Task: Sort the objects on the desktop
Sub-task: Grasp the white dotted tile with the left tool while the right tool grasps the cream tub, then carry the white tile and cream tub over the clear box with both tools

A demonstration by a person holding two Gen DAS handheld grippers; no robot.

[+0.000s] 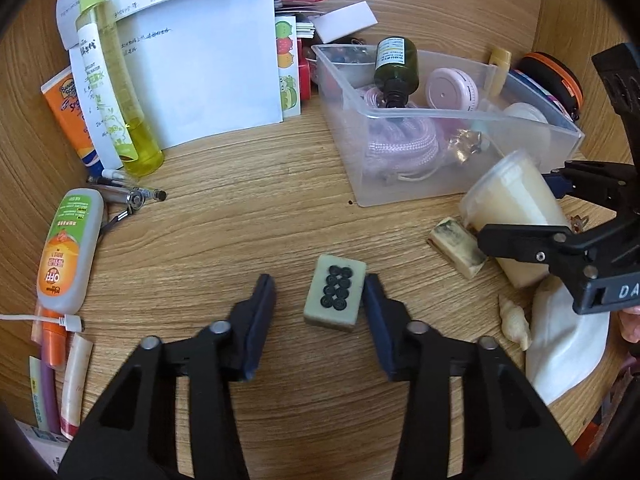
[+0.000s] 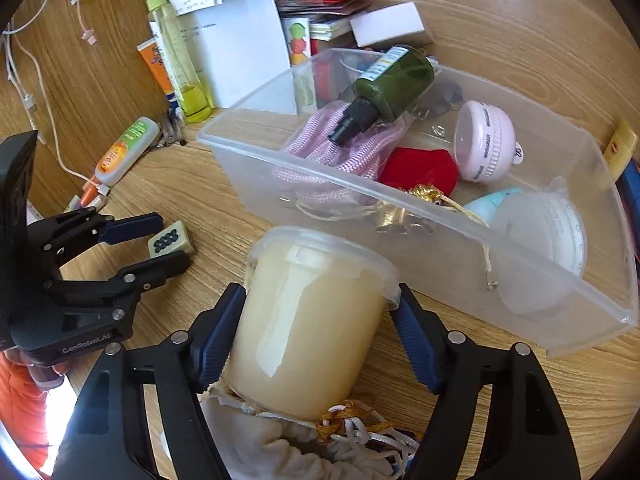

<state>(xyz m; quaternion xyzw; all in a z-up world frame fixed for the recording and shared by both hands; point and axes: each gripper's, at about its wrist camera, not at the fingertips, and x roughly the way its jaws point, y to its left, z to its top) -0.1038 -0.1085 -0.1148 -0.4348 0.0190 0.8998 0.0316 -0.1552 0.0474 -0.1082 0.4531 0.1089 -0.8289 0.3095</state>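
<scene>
Left gripper jaws spread around mahjong tile on desk; right pad touching, left apart. Right gripper pinching cream tub; clear bin at its 1 o'clock.

- I see a wood-grain surface.
- On it: a mahjong tile, a clear plastic bin, a lidded cream tub lying tipped, white papers, a yellow spray bottle, pens.
</scene>
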